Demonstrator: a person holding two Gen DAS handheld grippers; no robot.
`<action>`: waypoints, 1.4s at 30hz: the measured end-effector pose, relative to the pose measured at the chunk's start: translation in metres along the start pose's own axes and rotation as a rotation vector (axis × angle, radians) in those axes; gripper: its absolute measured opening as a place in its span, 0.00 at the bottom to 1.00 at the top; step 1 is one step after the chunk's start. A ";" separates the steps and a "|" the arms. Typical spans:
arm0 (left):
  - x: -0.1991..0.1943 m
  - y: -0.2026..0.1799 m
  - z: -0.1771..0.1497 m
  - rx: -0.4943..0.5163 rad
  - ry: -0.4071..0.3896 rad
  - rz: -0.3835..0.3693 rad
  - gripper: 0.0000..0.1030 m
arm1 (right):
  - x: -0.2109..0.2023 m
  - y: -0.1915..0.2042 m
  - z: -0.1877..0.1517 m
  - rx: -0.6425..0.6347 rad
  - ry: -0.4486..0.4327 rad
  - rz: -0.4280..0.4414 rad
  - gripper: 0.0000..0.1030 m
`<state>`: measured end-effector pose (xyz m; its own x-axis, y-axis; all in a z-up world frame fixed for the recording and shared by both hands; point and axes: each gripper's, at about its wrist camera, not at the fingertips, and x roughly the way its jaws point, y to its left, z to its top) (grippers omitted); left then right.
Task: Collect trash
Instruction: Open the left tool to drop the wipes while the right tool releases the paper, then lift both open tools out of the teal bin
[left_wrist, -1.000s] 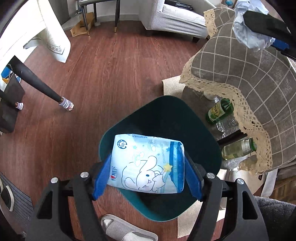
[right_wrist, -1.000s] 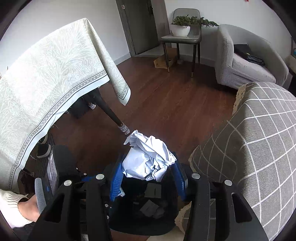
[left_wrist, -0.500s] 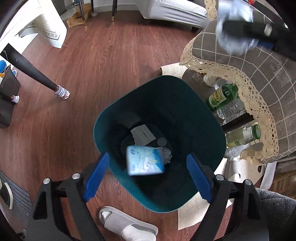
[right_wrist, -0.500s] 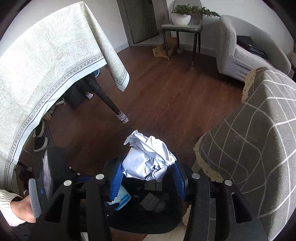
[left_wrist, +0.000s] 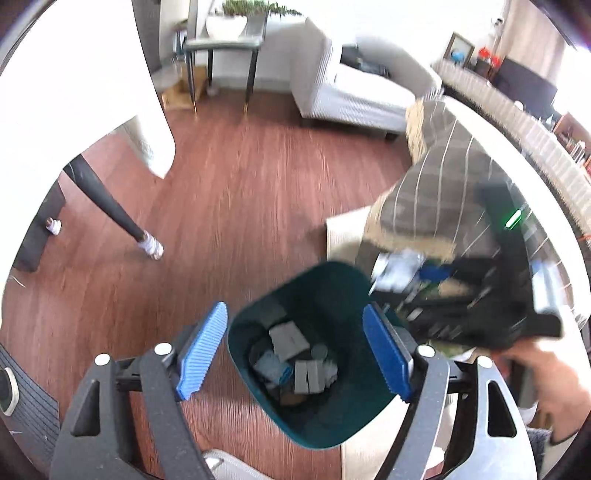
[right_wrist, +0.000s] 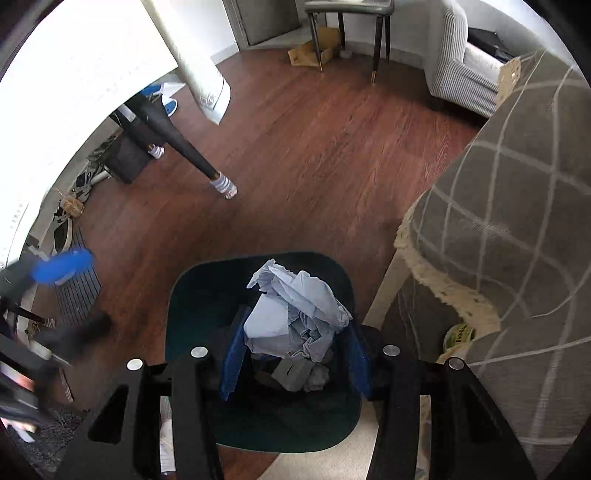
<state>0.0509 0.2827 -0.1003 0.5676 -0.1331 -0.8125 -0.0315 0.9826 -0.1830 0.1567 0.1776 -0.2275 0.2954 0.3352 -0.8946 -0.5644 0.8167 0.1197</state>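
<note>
A dark teal bin (left_wrist: 332, 284) stands on the wood floor and holds scraps and a light-blue tissue pack (left_wrist: 271, 369). Above its near-left rim my left gripper (left_wrist: 293, 314) hovers; its jaws are closing with nothing between them. My right gripper (right_wrist: 295, 332) is shut on a crumpled ball of pale blue paper (right_wrist: 295, 306) directly over the bin's opening (right_wrist: 192, 280). From the left wrist view that right gripper (left_wrist: 413, 275) and its paper (left_wrist: 397, 271) appear blurred at the bin's far-right rim. One blue pad (right_wrist: 62, 267) of the left gripper shows at the left edge.
A checked cloth with a lace hem (right_wrist: 517, 206) drapes a table right of the bin, with a bottle (right_wrist: 458, 338) under it. A dark table leg in a white sock (right_wrist: 221, 184) stands on the left under a pale cloth. A grey slipper (left_wrist: 221, 461) and a beige rug (left_wrist: 343, 232) lie by the bin.
The tissue pack left my left gripper and fell into the bin, and that gripper rose. My right gripper sank with the paper from above the checked table to just over the bin.
</note>
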 end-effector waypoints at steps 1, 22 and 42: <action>-0.006 -0.001 0.003 -0.003 -0.016 0.004 0.71 | 0.004 0.001 -0.002 -0.002 0.010 0.000 0.49; -0.069 -0.063 0.044 0.030 -0.186 -0.067 0.58 | 0.046 0.010 -0.059 -0.144 0.241 -0.024 0.60; -0.093 -0.094 0.066 0.058 -0.290 0.029 0.62 | -0.061 0.018 -0.064 -0.220 -0.026 0.022 0.51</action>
<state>0.0552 0.2116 0.0288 0.7786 -0.0702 -0.6236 -0.0093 0.9923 -0.1233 0.0796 0.1417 -0.1988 0.2988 0.3664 -0.8812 -0.7250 0.6876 0.0400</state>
